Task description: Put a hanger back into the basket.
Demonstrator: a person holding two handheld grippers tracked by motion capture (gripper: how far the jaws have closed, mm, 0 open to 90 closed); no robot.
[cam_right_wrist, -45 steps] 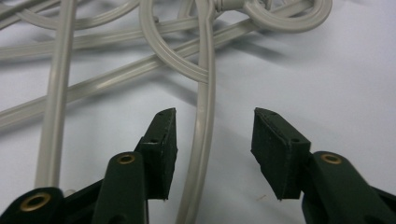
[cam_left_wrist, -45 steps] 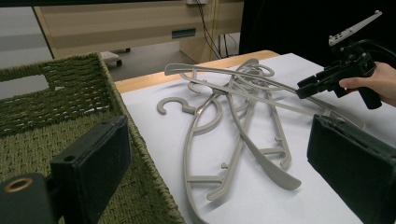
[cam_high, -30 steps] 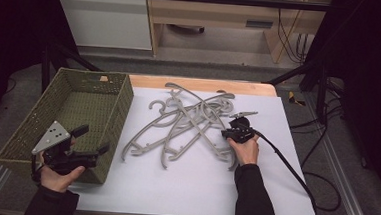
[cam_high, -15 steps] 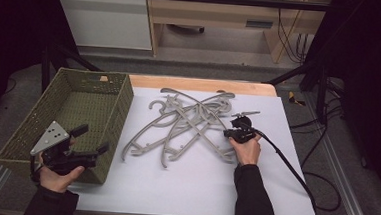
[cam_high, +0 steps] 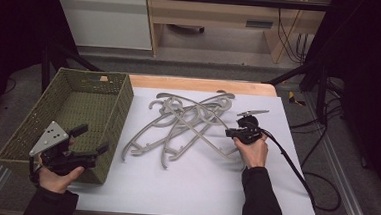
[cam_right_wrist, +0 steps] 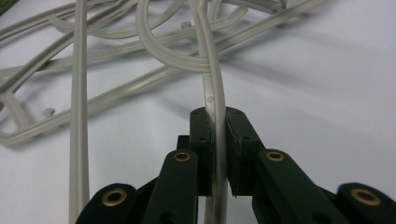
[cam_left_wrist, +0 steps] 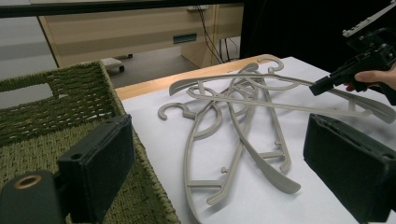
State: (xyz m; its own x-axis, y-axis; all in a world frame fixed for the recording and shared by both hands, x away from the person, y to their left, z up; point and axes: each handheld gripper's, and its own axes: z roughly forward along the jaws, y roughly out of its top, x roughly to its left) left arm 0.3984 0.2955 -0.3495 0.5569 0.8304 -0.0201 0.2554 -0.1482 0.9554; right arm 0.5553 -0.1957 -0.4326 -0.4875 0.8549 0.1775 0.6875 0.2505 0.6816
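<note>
Right gripper clamped on the arm of one grey hanger, at the right edge of the hanger pile mid-table. The hanger runs away left from the jaws. Left gripper spread wide, holding nothing, over the near corner of the green basket, well left of the pile.

Right hand-held gripper clamped, left agape
</note>
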